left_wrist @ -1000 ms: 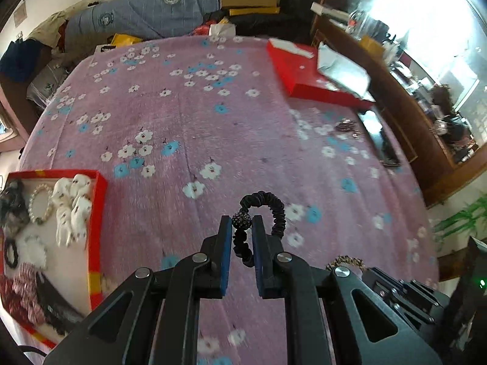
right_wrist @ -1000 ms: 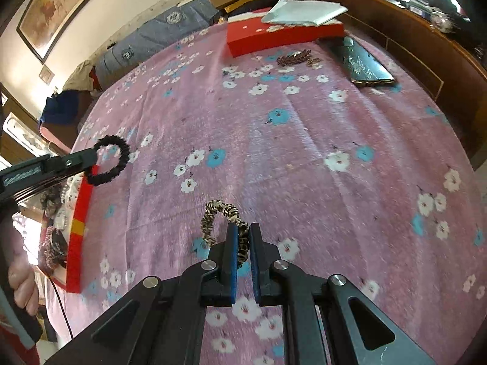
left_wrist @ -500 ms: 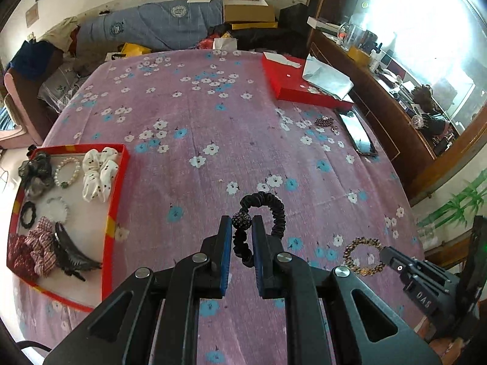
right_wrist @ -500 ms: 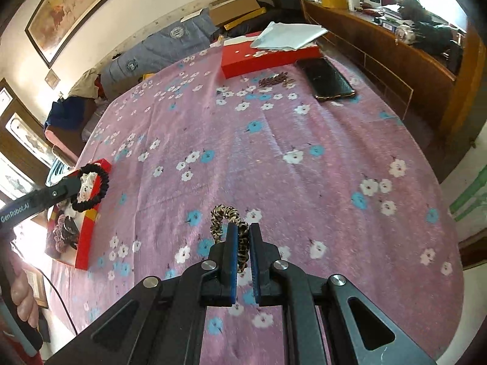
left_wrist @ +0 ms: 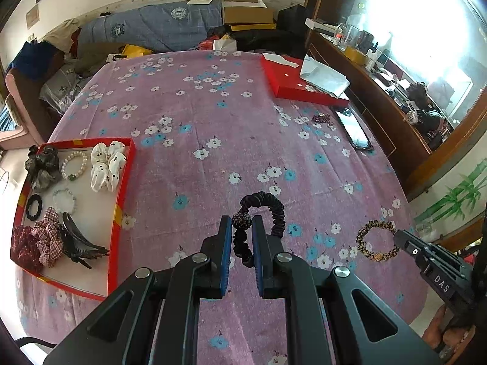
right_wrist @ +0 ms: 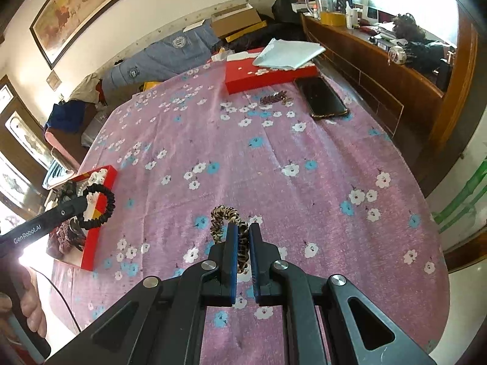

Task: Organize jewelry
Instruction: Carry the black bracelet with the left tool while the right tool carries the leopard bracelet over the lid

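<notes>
My left gripper (left_wrist: 241, 231) is shut on a black scrunchie with a beaded ball (left_wrist: 268, 210), held above the pink flowered cloth. A leopard-print scrunchie (right_wrist: 225, 217) hangs in my right gripper (right_wrist: 242, 238), which is shut on it. In the left wrist view that leopard-print scrunchie (left_wrist: 376, 240) shows at the right with the right gripper (left_wrist: 398, 237). The red tray (left_wrist: 120, 194) at the left holds several hair ties, bracelets and a dark claw clip (left_wrist: 77, 241). In the right wrist view the left gripper (right_wrist: 79, 205) carries the black scrunchie (right_wrist: 102, 210) over the tray's (right_wrist: 94, 240) near corner.
A red box lid (left_wrist: 296, 86) with white paper (left_wrist: 324, 74) lies at the far right of the bed. Beside it are a dark phone (left_wrist: 354, 132) and a small brown chain (left_wrist: 322, 118). A wooden counter (right_wrist: 380, 73) runs along the right. A hand (right_wrist: 30, 313) holds the left handle.
Both grippers have risen and pulled back from the cloth with their scrunchies; more of the bed and the whole tray now show. The grips are unchanged.
</notes>
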### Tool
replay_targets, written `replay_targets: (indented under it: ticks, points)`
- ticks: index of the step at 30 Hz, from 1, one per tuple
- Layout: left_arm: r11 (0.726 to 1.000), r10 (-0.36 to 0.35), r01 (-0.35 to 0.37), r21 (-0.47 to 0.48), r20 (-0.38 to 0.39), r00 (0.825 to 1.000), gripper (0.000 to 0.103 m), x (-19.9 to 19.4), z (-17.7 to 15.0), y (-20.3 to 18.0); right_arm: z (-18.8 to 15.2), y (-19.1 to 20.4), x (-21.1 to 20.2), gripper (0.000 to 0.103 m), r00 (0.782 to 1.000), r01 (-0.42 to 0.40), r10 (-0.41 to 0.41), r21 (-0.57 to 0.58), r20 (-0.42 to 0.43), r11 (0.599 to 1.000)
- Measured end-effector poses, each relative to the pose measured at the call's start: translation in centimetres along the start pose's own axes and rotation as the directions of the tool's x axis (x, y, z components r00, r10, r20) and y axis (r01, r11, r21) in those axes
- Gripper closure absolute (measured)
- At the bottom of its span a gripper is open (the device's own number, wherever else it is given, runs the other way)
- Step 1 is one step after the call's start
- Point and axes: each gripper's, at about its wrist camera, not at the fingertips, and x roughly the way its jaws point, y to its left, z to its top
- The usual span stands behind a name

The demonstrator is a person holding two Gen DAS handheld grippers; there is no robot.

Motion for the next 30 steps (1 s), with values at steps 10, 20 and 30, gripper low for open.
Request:
replay_targets:
  ticks: [10,20,30]
  points:
    - [1.000,-0.024,0.023,0.013,0.012,1.000,0.091,-1.2,-0.5,-0.2,0.9,0.1,-2.3,0.095,0.998,0.046,-0.046,-0.006,0.042,0.999]
    - [0.999,-0.023,0.023,0.040,0.004,1.000,0.091,-1.8,-1.4,-1.4,-0.9,-1.3,-3.7,0.095,0.997,0.061,-0.062,0.034,0.053,0.998]
    - [0.997,-0.001,0.000,0.079,0.021,1.000,0.091,-2.9,-2.1,-2.8,-1.6,-1.7,-4.1,0.095,0.997,0.042,-0.045,0.053,0.061,0.998]
